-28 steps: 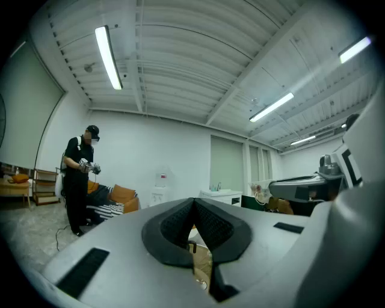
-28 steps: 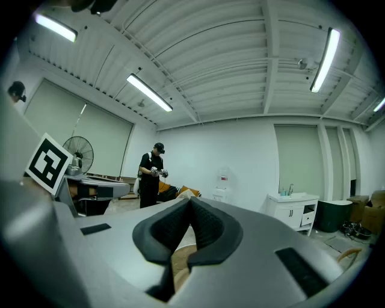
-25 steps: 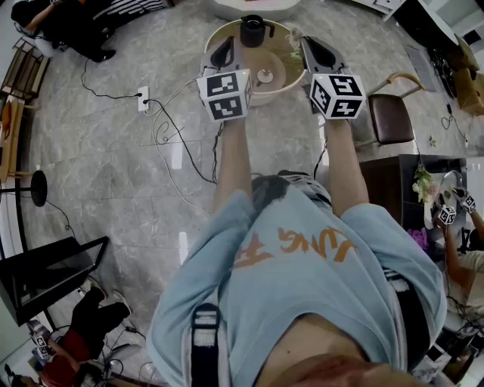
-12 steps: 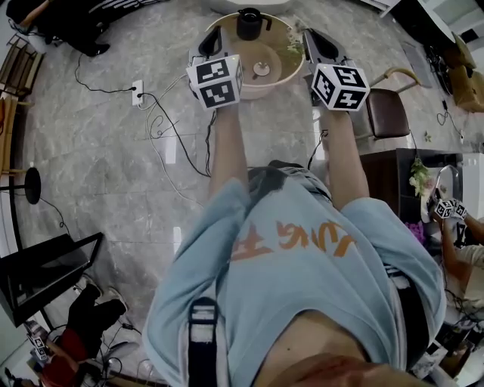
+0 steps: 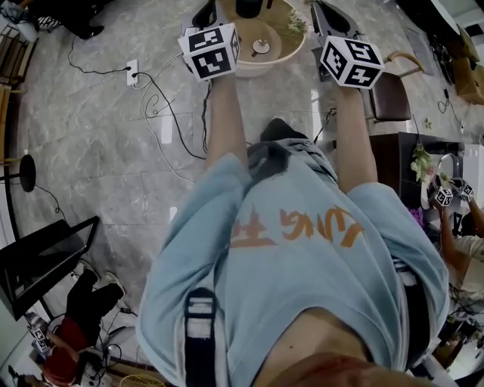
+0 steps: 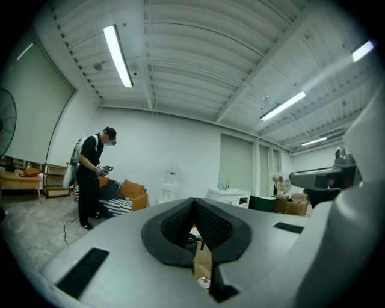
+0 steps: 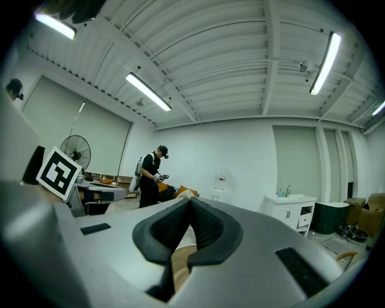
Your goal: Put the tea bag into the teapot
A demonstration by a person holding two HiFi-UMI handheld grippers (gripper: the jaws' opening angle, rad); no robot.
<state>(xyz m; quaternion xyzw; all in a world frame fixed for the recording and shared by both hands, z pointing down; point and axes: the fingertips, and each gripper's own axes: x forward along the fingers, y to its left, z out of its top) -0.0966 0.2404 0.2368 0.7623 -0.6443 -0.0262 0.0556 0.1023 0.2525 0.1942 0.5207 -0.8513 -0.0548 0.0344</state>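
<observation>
The left gripper (image 6: 194,203) has its 2 jaws shut together, empty; the right gripper (image 7: 190,203) likewise. They flank the round wooden table (image 5: 281,57). Beyond them, the black teapot (image 5: 249,7) stands at the table's far side. The tea bag cannot be made out.

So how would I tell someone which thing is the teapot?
Find the round tan table at the top of the head view. The teapot stands at its far edge. It is the only black thing on it, far darker than the small pale dish near the middle.
</observation>
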